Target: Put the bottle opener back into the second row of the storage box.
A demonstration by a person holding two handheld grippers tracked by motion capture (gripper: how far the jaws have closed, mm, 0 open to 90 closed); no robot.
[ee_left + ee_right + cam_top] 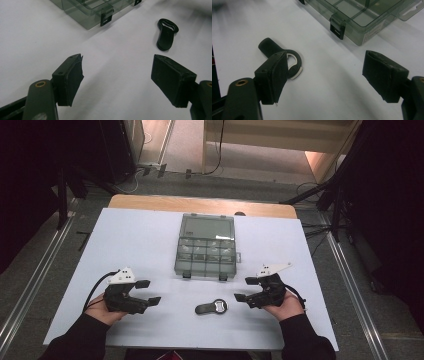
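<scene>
A closed translucent compartment box (205, 247) sits just beyond the black bottle opener (211, 307) (probably an opener), nothing between. It lies flat between 2 grippers, handle leftward. Left gripper (150, 291) and right gripper (245, 289): jaws apart, empty.

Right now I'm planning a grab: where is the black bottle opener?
In the high view, the bottle opener lies near the table's front edge, between both grippers, just before the compartment box.

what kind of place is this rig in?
Likely a lab or recording bay: a table under a white sheet on a grey floor, floor rails, dark curtains, and cables trailing behind it.
</scene>
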